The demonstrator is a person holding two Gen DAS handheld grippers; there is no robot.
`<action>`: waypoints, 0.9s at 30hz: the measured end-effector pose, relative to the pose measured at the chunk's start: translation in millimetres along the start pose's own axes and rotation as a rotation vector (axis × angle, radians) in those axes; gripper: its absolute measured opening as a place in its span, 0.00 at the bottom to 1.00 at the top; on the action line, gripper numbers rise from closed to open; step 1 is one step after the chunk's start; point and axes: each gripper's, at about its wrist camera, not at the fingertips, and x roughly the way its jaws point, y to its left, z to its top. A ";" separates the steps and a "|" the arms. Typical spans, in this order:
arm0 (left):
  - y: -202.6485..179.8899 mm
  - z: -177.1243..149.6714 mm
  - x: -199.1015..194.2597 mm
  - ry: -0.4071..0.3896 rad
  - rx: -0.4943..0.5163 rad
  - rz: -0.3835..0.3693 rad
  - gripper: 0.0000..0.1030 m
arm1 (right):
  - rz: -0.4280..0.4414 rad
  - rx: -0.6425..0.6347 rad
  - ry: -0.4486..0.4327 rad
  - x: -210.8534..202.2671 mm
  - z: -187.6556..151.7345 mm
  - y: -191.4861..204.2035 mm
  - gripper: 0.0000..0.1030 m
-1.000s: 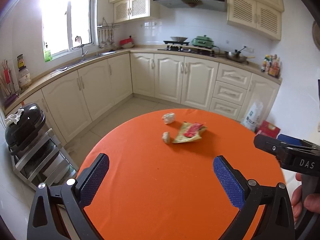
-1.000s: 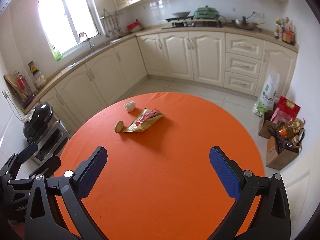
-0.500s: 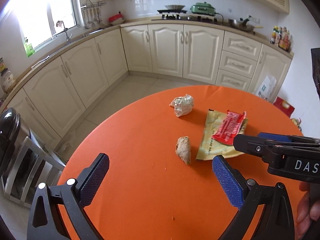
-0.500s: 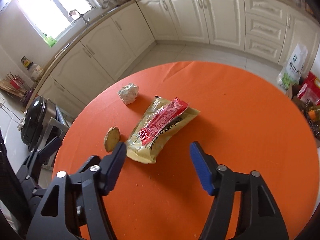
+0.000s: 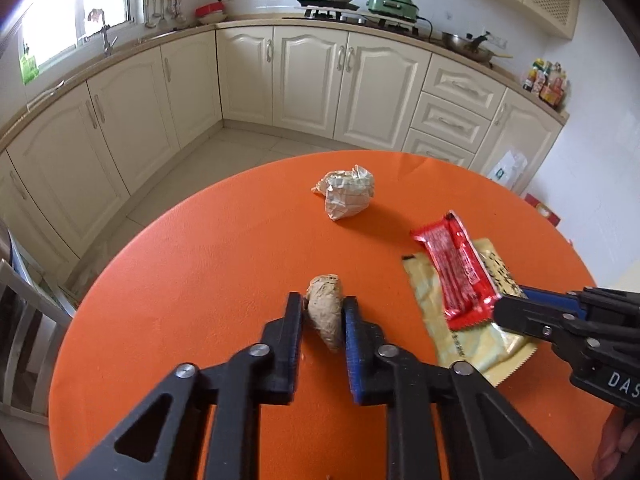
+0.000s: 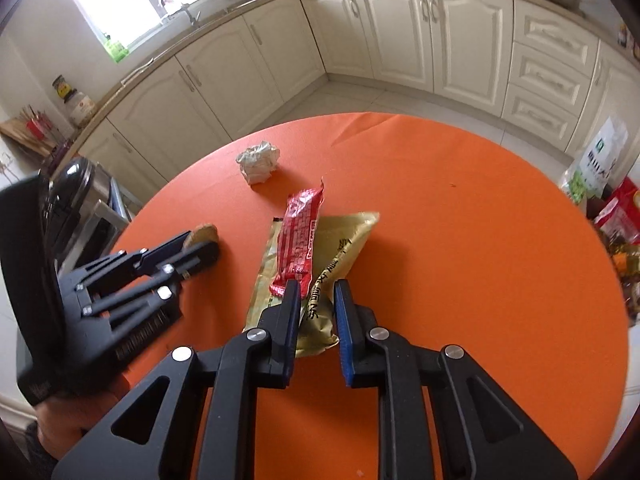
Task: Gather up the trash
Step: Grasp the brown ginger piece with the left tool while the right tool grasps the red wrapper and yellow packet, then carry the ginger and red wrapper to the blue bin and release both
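- Left gripper (image 5: 323, 316): its jaws have just been closing and now clamp a small brown lump (image 5: 325, 312) that lies on the orange desk (image 5: 200, 280); the pads press its two flanks. The lump looks light, dry and crumbly, so a firm squeeze may break it. Judged best hold: across the thick middle, as here, not at the tapered tip.
- Right gripper (image 6: 317, 304): its jaws have just been closing and now pinch the near end of a yellow packet (image 6: 340, 248), buckling the film into a ridge between the pads. The packet looks flat, thin, limp and slick; it will likely droop when lifted and could slide out of a shallow pinch. A deeper bite on the raised fold should hold better than the bare edge.
- Red wrapper (image 6: 299, 240): lies loose on top of the packet, its near end touching the left pad of the right gripper; whether it is caught in the pinch cannot be told. If free, it may slip off once the packet tilts.
- Crumpled paper ball (image 5: 347, 192): at about 12 o'clock from the left gripper, well apart and untouched. It appears very light and springy, and any side offers a grasp.
- All four pieces of trash lie on the desk; no bin can be made out with certainty.
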 end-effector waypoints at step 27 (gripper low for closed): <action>39.4 -29.8 -63.7 -0.056 -0.029 -0.008 0.14 | -0.099 -0.182 0.064 1.0 -23.0 27.6 0.19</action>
